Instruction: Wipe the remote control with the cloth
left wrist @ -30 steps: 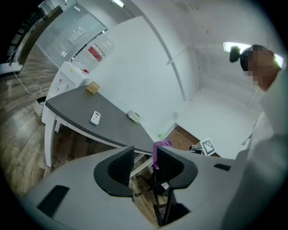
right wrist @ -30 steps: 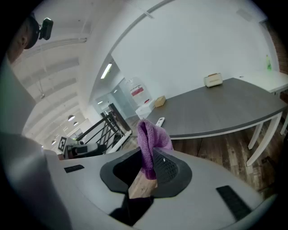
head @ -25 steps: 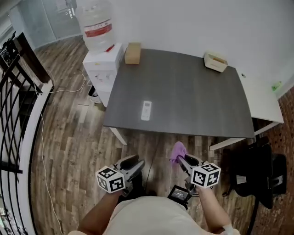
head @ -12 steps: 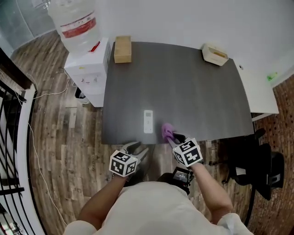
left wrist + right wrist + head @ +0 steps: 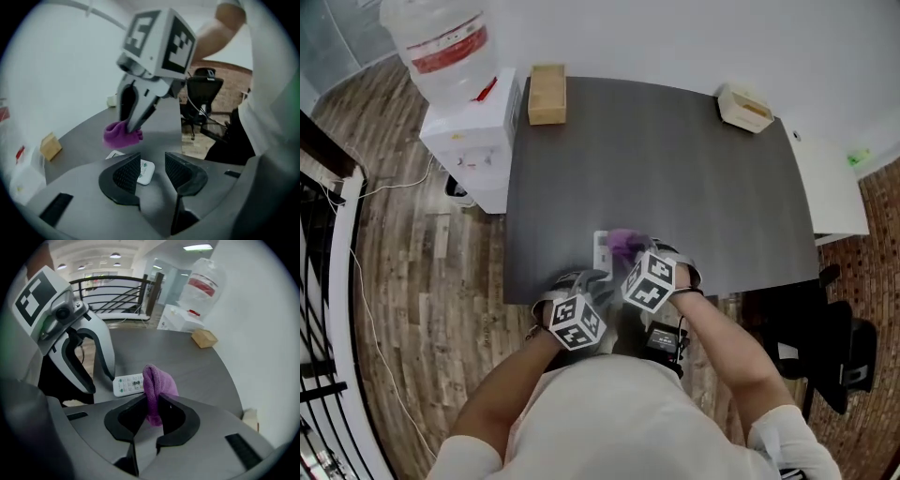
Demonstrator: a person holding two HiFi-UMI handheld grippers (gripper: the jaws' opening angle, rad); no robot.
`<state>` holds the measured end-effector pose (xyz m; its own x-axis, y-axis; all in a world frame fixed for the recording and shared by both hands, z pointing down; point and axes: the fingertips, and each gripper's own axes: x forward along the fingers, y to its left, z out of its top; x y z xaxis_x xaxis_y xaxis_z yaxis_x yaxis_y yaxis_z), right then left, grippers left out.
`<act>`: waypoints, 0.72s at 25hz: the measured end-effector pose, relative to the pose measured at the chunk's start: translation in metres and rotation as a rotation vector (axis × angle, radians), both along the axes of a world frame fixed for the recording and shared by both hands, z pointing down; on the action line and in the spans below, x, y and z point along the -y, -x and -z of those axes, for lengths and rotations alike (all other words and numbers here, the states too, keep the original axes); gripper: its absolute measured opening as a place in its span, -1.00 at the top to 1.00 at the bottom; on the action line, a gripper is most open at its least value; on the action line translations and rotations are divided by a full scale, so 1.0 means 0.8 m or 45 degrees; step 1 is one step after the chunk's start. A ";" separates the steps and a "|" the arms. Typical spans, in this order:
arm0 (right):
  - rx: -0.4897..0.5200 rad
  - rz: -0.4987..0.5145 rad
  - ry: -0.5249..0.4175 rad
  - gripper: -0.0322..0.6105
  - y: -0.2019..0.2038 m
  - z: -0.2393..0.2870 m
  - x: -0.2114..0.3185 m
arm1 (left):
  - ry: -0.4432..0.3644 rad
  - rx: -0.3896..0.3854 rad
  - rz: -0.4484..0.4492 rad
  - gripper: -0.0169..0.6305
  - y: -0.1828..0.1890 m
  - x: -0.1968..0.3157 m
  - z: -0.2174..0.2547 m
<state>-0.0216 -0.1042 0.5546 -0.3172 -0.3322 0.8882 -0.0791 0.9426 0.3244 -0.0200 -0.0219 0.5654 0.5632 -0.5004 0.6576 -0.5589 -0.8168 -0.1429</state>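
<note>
A white remote control (image 5: 600, 246) lies near the front edge of the dark grey table (image 5: 675, 159). My right gripper (image 5: 635, 254) is shut on a purple cloth (image 5: 623, 241), which hangs just right of the remote and partly over it. In the right gripper view the cloth (image 5: 157, 380) sticks up between the jaws, with the remote (image 5: 128, 384) just beyond. My left gripper (image 5: 585, 279) is open at the table edge below the remote. Its jaws have just been opening, and the remote (image 5: 146, 171) shows beyond their gap, ungripped. The cloth (image 5: 122, 135) hangs above it.
At the table's back left lies a cardboard box (image 5: 547, 94), at the back right a beige tray (image 5: 745, 108). A water dispenser (image 5: 469, 122) stands left of the table, a white desk (image 5: 839, 197) and a black chair (image 5: 839, 347) on the right. A railing (image 5: 328, 281) runs along the left.
Both grippers have moved from over the floor up to the table's front edge. The cloth now sits by the remote, and the left gripper has come close below it.
</note>
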 end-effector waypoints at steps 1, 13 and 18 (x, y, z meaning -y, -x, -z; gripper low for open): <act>-0.038 0.072 -0.014 0.67 0.009 -0.004 0.003 | -0.009 0.049 -0.062 0.45 -0.002 0.001 -0.008; -0.392 0.675 -0.158 0.67 0.069 -0.043 -0.007 | 0.143 0.098 -0.139 0.45 0.002 0.009 -0.061; -0.488 0.784 -0.218 0.68 0.052 -0.049 -0.014 | 0.195 -0.010 -0.029 0.45 0.002 0.011 -0.060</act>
<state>-0.0632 -0.0932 0.5942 -0.1690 -0.3381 0.9258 0.5955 0.7134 0.3693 -0.0219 -0.0311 0.6136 0.5789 -0.3814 0.7207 -0.5407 -0.8411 -0.0108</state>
